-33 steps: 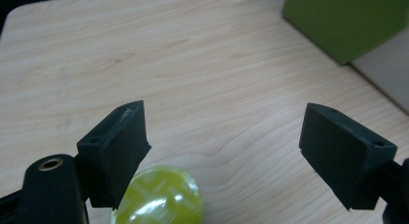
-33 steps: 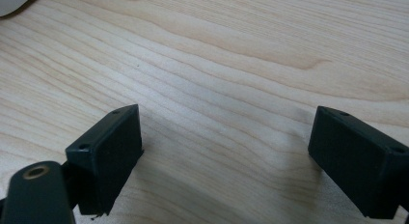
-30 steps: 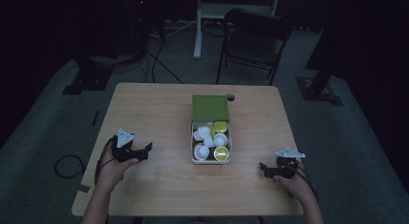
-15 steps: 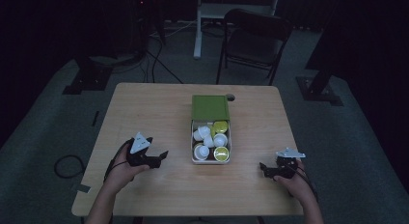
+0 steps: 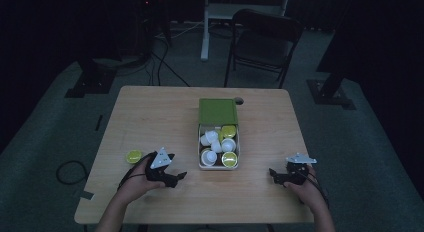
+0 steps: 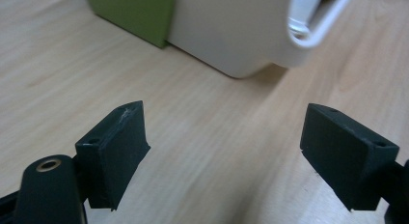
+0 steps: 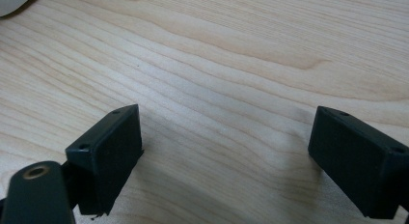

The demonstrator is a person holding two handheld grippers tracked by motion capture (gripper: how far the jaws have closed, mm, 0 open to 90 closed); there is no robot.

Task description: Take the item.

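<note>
1. High view: a white box (image 5: 218, 164) sits at the middle of the wooden table (image 5: 150, 112), its green lid (image 5: 218, 111) lying against its far end. Inside are white cups and yellow-green lids. The left tongs (image 5: 176, 176) lie low over the table just left of the box's near left corner, pointing toward it, with nothing in them. A single yellow-green lid (image 5: 133, 155) lies on the table left of those tongs, apart from them. The right tongs (image 5: 273, 173) rest near the table's near right edge, well apart from the box.

2. Left gripper view: the left tongs (image 6: 222, 151) stand open over bare wood, holding nothing. The white box (image 6: 226, 31) and the green lid (image 6: 135, 14) lie just ahead, not touched.

3. Right gripper view: the right tongs (image 7: 224, 156) stand open and empty, with wood grain between the jaws.
</note>
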